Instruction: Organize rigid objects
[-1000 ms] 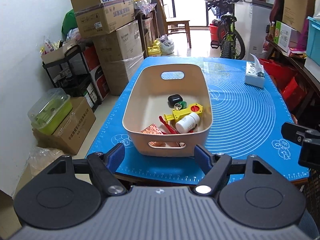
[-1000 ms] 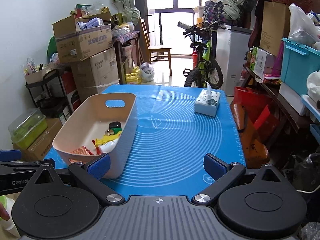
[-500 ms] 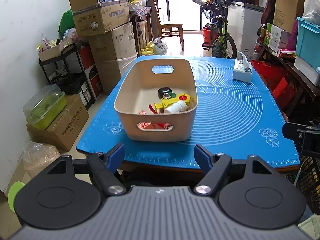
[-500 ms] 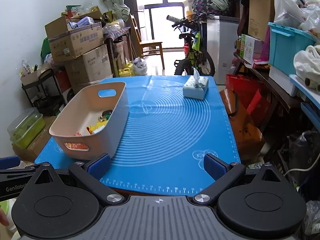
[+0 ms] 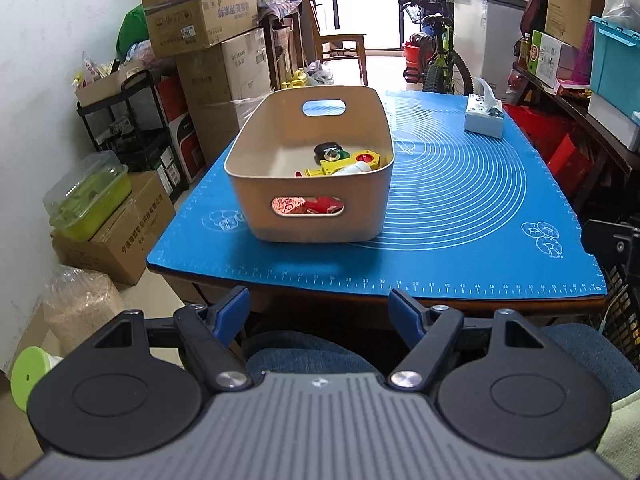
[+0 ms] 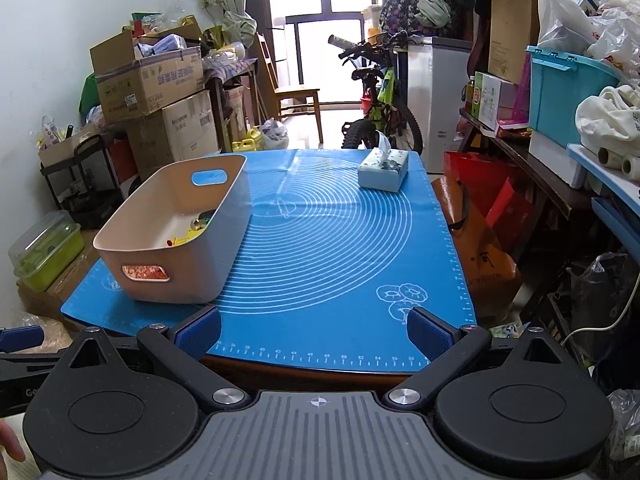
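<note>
Both the left tool (image 5: 319,307) and the right tool (image 6: 314,328) are open and empty, short of the counter (image 5: 460,200); the beige basket (image 5: 316,220) holds small items.

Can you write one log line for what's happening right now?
left gripper: open, empty | right gripper: open, empty | beige bin: on blue mat

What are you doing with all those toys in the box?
A seated person holds two tongs, one in each hand. Both the left tongs and the right tongs are open and empty, hanging off the near edge of the table, touching nothing. The small things, like a yellow toy and a white bottle, already lie in the beige bin on the blue mat. Only a tissue box sits outside it.
</note>
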`<action>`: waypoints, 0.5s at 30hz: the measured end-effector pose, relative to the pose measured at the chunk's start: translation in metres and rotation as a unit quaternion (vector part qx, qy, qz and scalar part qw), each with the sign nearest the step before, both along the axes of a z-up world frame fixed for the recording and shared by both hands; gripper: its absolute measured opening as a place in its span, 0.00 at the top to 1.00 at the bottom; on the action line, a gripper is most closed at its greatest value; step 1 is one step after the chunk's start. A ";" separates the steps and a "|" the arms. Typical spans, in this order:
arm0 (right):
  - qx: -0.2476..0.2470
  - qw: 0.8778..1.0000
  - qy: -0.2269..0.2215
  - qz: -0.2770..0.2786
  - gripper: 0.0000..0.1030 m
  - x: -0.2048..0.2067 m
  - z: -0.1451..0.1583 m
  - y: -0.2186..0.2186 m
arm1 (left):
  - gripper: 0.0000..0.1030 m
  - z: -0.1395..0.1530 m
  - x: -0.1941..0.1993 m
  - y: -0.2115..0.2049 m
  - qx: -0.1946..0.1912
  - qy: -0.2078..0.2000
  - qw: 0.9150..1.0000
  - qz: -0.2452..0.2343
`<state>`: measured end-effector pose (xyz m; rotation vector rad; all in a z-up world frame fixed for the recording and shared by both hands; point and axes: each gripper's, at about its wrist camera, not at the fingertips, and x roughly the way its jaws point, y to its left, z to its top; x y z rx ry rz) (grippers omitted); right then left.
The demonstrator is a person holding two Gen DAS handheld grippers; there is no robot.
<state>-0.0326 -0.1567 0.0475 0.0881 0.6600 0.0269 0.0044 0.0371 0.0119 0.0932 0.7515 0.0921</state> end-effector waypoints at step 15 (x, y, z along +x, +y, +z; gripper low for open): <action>-0.017 1.000 -0.021 0.001 0.04 -0.010 -0.020 0.005 | 0.25 -0.015 -0.001 0.003 -0.014 0.011 1.000 -0.004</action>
